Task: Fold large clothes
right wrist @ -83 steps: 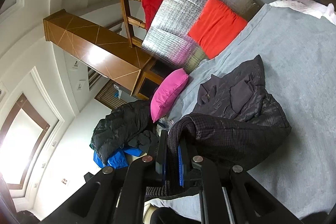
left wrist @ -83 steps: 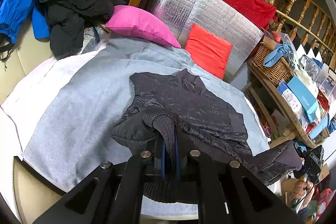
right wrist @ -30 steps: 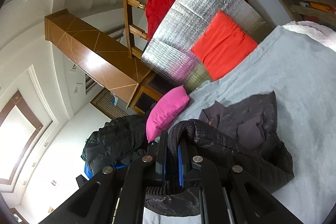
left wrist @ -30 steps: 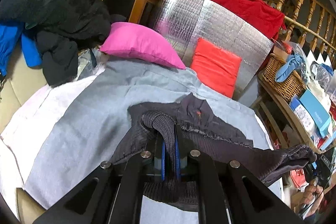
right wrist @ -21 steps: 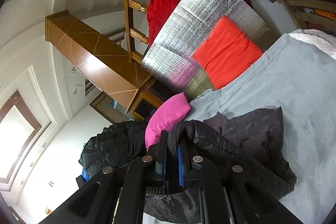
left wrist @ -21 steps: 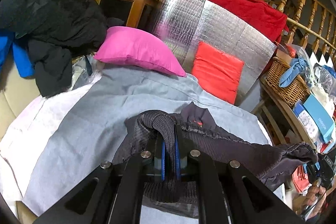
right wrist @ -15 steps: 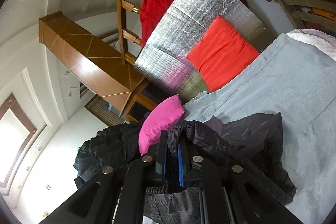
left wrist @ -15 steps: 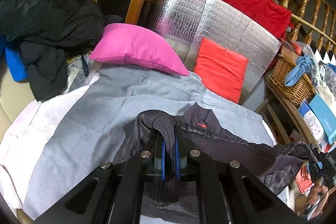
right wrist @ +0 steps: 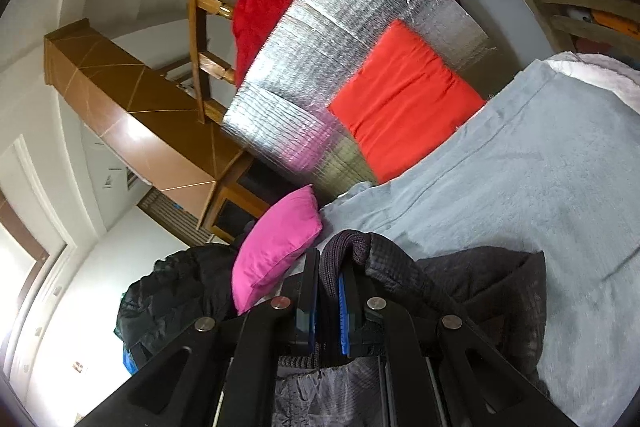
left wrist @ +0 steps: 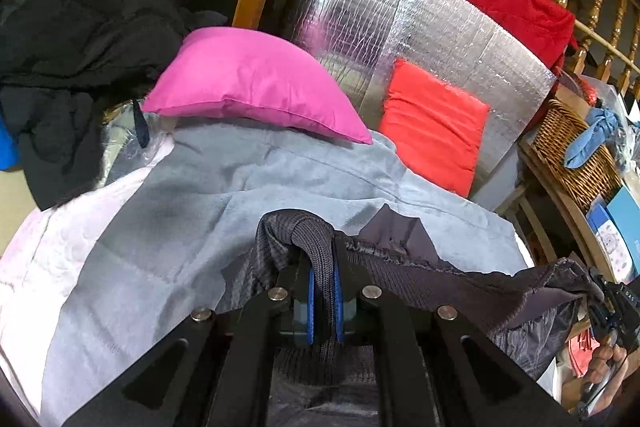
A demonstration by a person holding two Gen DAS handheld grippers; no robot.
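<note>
A dark grey quilted jacket (left wrist: pixel 448 287) with a ribbed knit hem is held up over the grey blanket (left wrist: pixel 208 211) on the bed. My left gripper (left wrist: pixel 323 291) is shut on the ribbed hem. My right gripper (right wrist: pixel 329 299) is shut on another part of the hem. The hem stretches between the two grippers; the right one shows at the right edge of the left wrist view (left wrist: pixel 612 311). In the right wrist view the rest of the jacket (right wrist: pixel 492 287) hangs down and rests bunched on the blanket (right wrist: pixel 540 179).
A pink pillow (left wrist: pixel 256 87) and a red cushion (left wrist: pixel 432 123) lean on a silver foil panel (left wrist: pixel 400 27) at the head. A pile of black coats (left wrist: pixel 80 39) lies at the left. A wicker basket (left wrist: pixel 576 155) on a wooden shelf stands at the right.
Both grippers have lifted the jacket's hem and carried it toward the pillows. The jacket, spread flat before, now hangs folded over itself with only its collar end showing.
</note>
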